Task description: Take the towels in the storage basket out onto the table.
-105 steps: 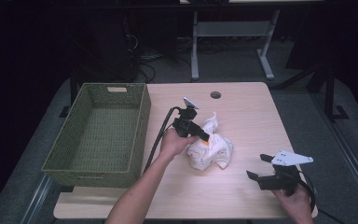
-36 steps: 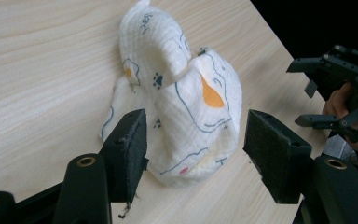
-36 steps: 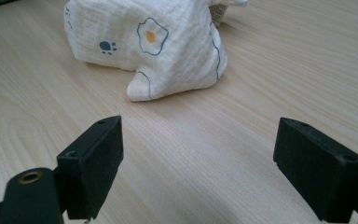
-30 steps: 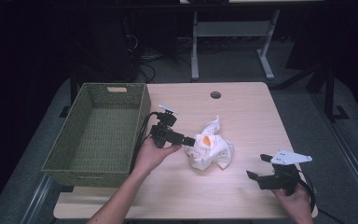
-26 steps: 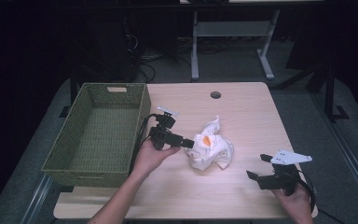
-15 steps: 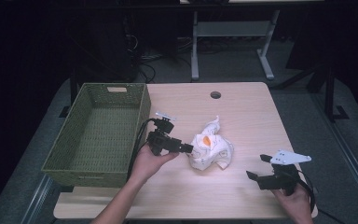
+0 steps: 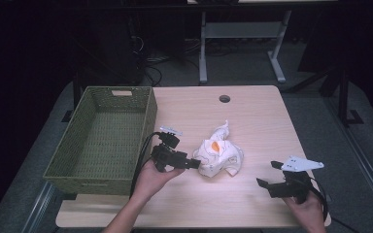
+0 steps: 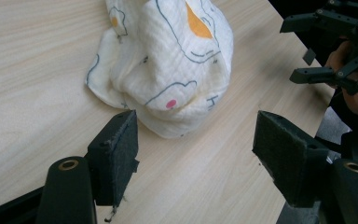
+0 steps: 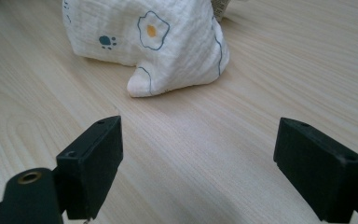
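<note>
A crumpled white cloth [image 7: 218, 158] printed with eggs and paw marks lies in a heap near the middle of the wooden table [image 7: 252, 116]. My left gripper [image 7: 193, 165] is low at the heap's left side and points at it. Its jaws have just been opening, and in the left gripper view [image 8: 198, 158] nothing is between them; the cloth [image 8: 168, 60] lies just beyond the pads. My right gripper [image 7: 267, 174] rests open near the front right corner, a hand's width short of the cloth [image 9: 154, 42]. In the right gripper view [image 9: 198, 158] bare wood lies between its jaws.
A green woven basket [image 7: 148, 126] stands along the table's left side, close behind my left hand. A round cable hole [image 7: 224, 98] sits at the back of the table. The other gripper [image 8: 307, 46] shows at the upper right of the left gripper view.
My left gripper left the top of the cloth, drew back to its left, then slid nearer the front edge and lower, with its jaws wider apart. The right gripper has kept still.
</note>
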